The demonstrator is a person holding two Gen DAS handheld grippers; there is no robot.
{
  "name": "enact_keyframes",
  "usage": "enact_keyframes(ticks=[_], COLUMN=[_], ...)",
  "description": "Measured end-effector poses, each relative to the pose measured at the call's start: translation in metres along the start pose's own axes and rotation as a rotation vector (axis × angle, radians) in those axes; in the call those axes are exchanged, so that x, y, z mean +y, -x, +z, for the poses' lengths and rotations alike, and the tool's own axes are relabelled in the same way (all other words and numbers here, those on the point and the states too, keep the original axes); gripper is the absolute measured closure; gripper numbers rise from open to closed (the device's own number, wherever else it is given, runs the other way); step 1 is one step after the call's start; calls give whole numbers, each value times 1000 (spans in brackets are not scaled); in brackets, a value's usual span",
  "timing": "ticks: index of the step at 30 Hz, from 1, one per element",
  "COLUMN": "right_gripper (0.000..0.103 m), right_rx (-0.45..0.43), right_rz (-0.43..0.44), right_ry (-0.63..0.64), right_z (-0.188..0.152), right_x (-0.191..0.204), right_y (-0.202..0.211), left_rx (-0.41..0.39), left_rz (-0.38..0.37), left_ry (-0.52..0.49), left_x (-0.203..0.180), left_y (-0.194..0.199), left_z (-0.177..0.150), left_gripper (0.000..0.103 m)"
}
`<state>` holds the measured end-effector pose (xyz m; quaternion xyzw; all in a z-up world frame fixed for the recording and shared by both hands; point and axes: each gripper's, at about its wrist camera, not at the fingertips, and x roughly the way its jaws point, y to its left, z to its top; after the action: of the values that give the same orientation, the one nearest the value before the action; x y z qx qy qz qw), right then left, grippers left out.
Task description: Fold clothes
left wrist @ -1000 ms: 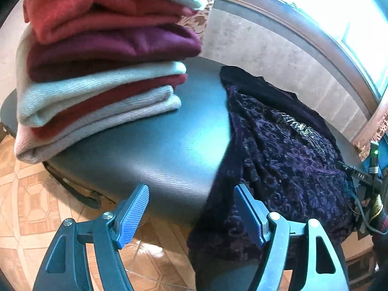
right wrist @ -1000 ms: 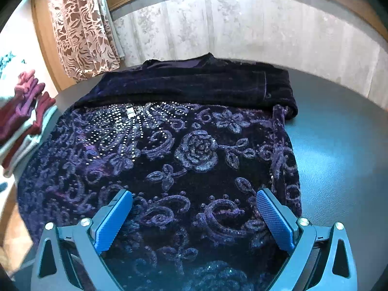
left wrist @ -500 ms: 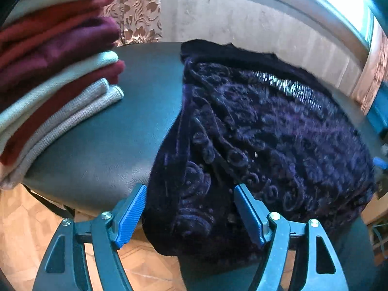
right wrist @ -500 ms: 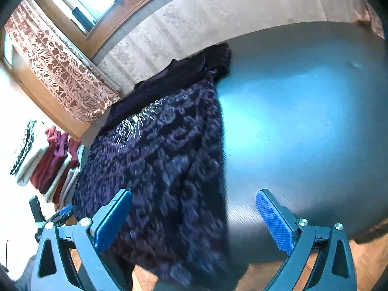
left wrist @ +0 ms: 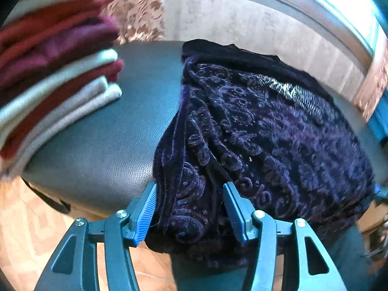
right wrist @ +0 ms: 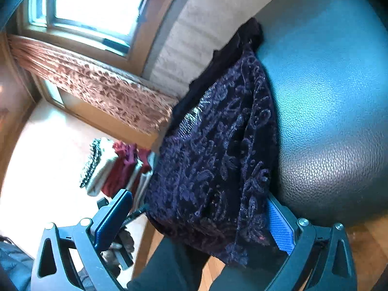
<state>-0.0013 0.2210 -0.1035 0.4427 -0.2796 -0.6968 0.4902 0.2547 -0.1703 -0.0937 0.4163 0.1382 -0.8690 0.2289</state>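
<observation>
A dark purple velvet garment (left wrist: 262, 135) with a raised floral pattern and a patch of sequins lies on the black leather table (left wrist: 106, 145), its near hem hanging over the front edge. My left gripper (left wrist: 189, 206) is open, its blue pads on either side of the hem's left corner. My right gripper (right wrist: 201, 220) is open, tilted, and straddles the hem's right side; the garment also shows in the right wrist view (right wrist: 218, 157).
A stack of folded sweaters (left wrist: 53, 72) in cream, red and maroon sits on the table's left end. It also shows in the right wrist view (right wrist: 116, 167). A patterned curtain (right wrist: 97, 92), window and wall lie behind. Tiled floor (left wrist: 26, 230) is below the front edge.
The left gripper has moved in onto the hem corner and its jaws have narrowed around the cloth. The right gripper has rolled sideways and moved to the garment's right hem.
</observation>
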Motion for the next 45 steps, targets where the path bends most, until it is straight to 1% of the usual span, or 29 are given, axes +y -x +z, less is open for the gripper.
enact_keyframes(ticks=[2, 3, 4, 5, 6, 7, 8, 9, 10, 12, 13, 14, 15, 16, 17, 18, 19, 21, 23, 25, 28, 31, 33, 37, 40, 43, 45], right_gripper=[0, 0, 8, 37, 62, 96, 92, 92, 92, 91, 89, 82, 78, 70, 65, 64, 63, 72, 94, 94, 94, 94, 95, 95, 95, 95, 95], right_rx=[22, 33, 50, 72, 97, 135, 167, 186, 192, 195, 194, 194, 194, 197, 204, 212, 220, 230, 226, 218, 206, 191, 164, 104, 78, 36, -2], right_rz=[-28, -43, -68, -104, -125, -158, -197, -226, -235, -221, -210, -200, -185, -173, -174, -181, -198, -245, -274, -270, -260, -200, -145, -21, 32, 81, 102], right_ry=[51, 77, 92, 98, 98, 102, 125, 157, 173, 156, 151, 145, 142, 146, 156, 165, 178, 201, 190, 154, 133, 97, 74, 29, 13, -12, -29], right_z=[-2, -4, -3, -1, 1, 2, 1, 0, -1, -1, -2, -3, -4, -5, -5, -5, -5, -4, -3, -2, -2, 1, 6, 21, 38, 60, 82], right_x=[7, 11, 14, 17, 18, 18, 18, 18, 17, 15, 14, 14, 15, 16, 20, 23, 27, 31, 29, 21, 21, 25, 29, 41, 51, 55, 55], right_y=[-4, -6, -8, -10, -13, -18, -23, -26, -29, -30, -30, -29, -29, -30, -31, -33, -34, -36, -35, -31, -30, -29, -26, -22, -28, -33, -38], left_rx=[-12, -8, 12, 29, 34, 34, 31, 20, 12, 8, 4, 1, -1, 2, 8, 13, 18, 29, 36, 43, 44, 25, 2, -44, -88, -132, -156], left_rz=[23, 23, 2, -23, -40, -28, -16, -3, 3, -4, -8, -11, -10, -10, -19, -41, -67, -118, -177, -238, -329, -444, -507, -605, -676, -708, -706], left_ry=[-26, -29, -16, -7, -17, -49, -76, -93, -98, -68, -65, -62, -65, -70, -69, -57, -37, 3, 63, 139, 215, 291, 329, 357, 370, 362, 346], left_x=[-4, -4, -2, -1, -2, -5, -7, -8, -8, -6, -5, -4, -4, -4, -4, -2, 0, 5, 14, 25, 35, 44, 49, 51, 49, 43, 38], left_y=[1, 1, 2, 4, 6, 6, 5, 4, 3, 3, 3, 2, 2, 1, 1, 1, 1, -1, -2, -3, 0, 8, 16, 31, 39, 39, 33], left_z=[-1, -1, 2, 4, 5, 4, 3, 2, 1, 1, 0, -1, -2, -2, -1, 0, 1, 4, 5, 4, 1, 4, 8, 27, 50, 82, 108], left_gripper=[46, 46, 51, 57, 70, 71, 69, 68, 67, 66, 66, 66, 66, 67, 76, 85, 91, 93, 94, 94, 94, 94, 94, 94, 94, 94, 94])
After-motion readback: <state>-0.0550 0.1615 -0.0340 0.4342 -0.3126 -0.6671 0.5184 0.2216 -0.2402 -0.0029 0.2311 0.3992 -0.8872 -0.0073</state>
